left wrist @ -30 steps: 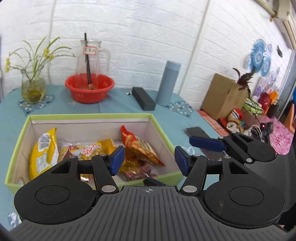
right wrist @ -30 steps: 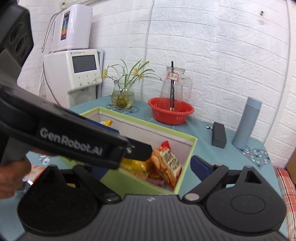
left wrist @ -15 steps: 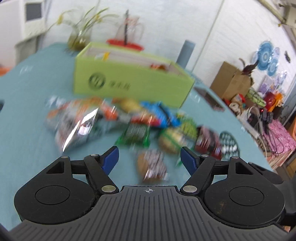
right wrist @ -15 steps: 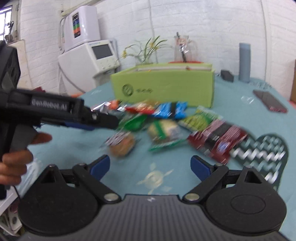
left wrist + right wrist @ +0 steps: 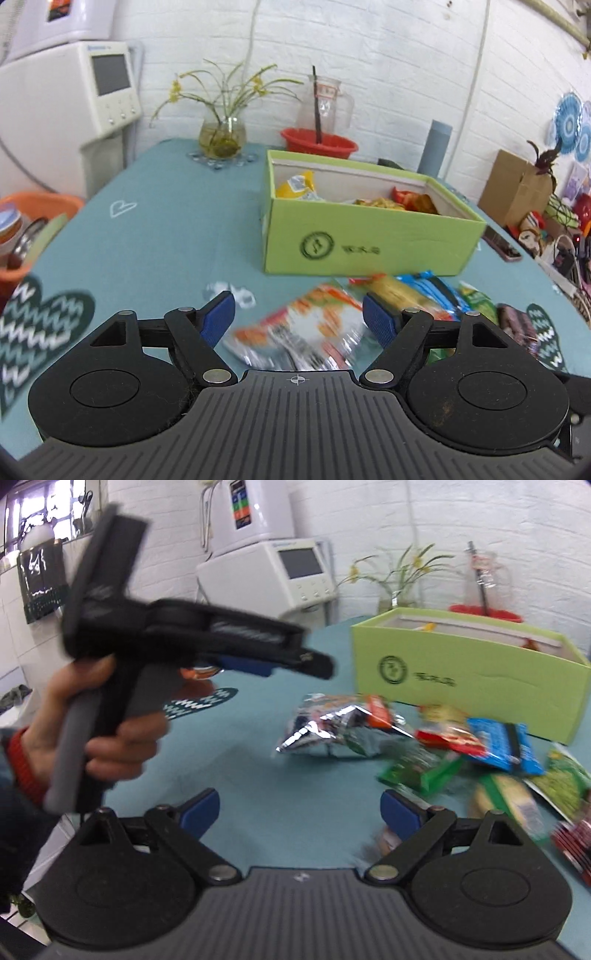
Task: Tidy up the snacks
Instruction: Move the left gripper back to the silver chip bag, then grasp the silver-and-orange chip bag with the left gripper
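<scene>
The silvery snack bag [image 5: 328, 727] (blurred) seemingly lies lengthwise along the green box [image 5: 469, 672].

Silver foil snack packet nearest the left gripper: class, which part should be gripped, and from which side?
Grip the raised, crumpled ridge of the silver foil snack packet, coming from above. It lies loose on the teal tablecloth with other packets crowding its right side, so a flat edge offers little to pinch. This is a judgement.

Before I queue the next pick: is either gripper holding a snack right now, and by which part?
Neither. The left gripper is opening above a silver-orange packet; the right gripper is open over bare tablecloth.
</scene>
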`<state>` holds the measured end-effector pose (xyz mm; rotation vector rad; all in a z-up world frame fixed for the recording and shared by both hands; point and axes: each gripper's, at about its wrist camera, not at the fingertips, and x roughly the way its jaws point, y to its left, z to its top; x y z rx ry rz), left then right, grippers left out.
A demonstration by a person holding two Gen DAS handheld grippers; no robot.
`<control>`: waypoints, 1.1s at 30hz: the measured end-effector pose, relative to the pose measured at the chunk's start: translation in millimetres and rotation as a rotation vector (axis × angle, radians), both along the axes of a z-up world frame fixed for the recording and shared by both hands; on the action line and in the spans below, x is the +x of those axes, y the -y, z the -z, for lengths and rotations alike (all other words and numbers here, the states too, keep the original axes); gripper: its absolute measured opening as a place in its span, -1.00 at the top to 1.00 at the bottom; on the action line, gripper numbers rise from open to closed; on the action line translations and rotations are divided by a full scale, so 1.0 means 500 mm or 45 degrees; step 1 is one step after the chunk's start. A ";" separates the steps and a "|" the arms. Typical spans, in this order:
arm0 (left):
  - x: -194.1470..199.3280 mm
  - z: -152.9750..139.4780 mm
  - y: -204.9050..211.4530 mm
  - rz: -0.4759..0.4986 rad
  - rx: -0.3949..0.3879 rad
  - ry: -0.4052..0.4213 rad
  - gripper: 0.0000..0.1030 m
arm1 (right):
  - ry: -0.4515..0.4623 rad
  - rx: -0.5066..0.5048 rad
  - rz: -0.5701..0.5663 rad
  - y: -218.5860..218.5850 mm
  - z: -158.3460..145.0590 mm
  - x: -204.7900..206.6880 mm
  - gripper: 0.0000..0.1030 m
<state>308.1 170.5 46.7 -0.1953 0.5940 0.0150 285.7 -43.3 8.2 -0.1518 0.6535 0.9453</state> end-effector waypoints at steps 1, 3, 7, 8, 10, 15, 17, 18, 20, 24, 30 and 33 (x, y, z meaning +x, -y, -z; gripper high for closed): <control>0.029 0.006 -0.016 0.012 -0.022 -0.029 -0.21 | -0.013 -0.010 -0.010 -0.020 0.003 0.016 -0.81; 0.078 0.022 -0.039 0.058 -0.065 -0.081 -0.21 | -0.059 -0.056 -0.002 -0.061 0.012 0.058 -0.81; 0.136 0.047 -0.060 0.171 -0.067 -0.155 -0.21 | -0.093 -0.169 -0.003 -0.121 0.033 0.123 -0.81; 0.142 0.053 -0.062 0.209 -0.063 -0.169 -0.19 | -0.086 -0.186 -0.012 -0.132 0.035 0.134 -0.81; 0.142 0.063 -0.068 0.256 -0.077 -0.163 -0.08 | -0.068 -0.211 -0.019 -0.148 0.035 0.145 -0.82; 0.110 0.063 -0.084 0.313 -0.210 -0.150 0.40 | -0.074 -0.218 -0.062 -0.164 0.038 0.145 -0.82; 0.085 0.063 -0.077 0.303 -0.258 -0.165 0.41 | -0.075 -0.191 -0.075 -0.158 0.036 0.128 -0.81; 0.069 0.064 -0.070 0.294 -0.264 -0.166 0.41 | -0.073 -0.180 -0.089 -0.153 0.033 0.116 -0.81; 0.021 0.061 -0.047 0.256 -0.256 -0.152 0.37 | -0.061 -0.183 -0.116 -0.137 0.030 0.091 -0.82; -0.074 0.064 0.010 0.200 -0.291 -0.154 0.25 | -0.002 -0.216 -0.148 -0.079 0.032 0.026 -0.82; -0.181 0.093 0.101 0.206 -0.350 -0.196 0.07 | 0.040 -0.254 -0.139 0.010 0.033 -0.046 -0.82; -0.188 0.092 0.090 0.157 -0.430 -0.207 0.04 | 0.019 -0.216 -0.111 0.033 0.032 -0.056 -0.81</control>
